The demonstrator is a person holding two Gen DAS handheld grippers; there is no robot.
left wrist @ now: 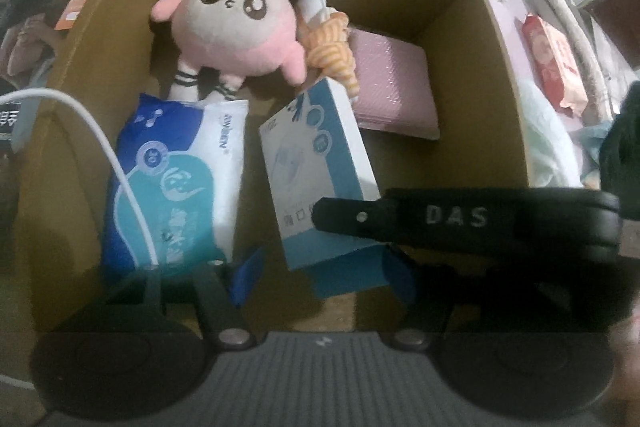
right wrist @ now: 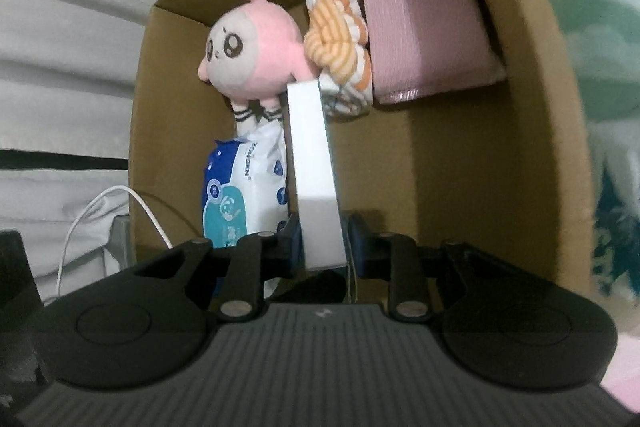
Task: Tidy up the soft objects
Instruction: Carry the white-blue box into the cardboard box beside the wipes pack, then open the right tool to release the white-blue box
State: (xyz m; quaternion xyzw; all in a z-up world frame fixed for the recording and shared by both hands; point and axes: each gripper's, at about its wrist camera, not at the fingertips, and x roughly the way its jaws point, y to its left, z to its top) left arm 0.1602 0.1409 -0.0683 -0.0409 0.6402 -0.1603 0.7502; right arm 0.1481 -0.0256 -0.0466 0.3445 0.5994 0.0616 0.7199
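Note:
A flat blue-and-white carton hangs tilted inside an open cardboard box. My right gripper is shut on the carton's thin white edge; one of its black fingers crosses the carton's face in the left wrist view. My left gripper stands open around the carton's near end, with a gap showing at its left pad. In the box lie a pink plush doll, an orange-striped cloth bundle, a pink pack and a blue wet-wipes pack.
A white cable runs over the box's left wall. A red packet and pale fabric lie outside the box's right wall. Mint-green soft fabric rises beside the box, and white bedding lies on its other side.

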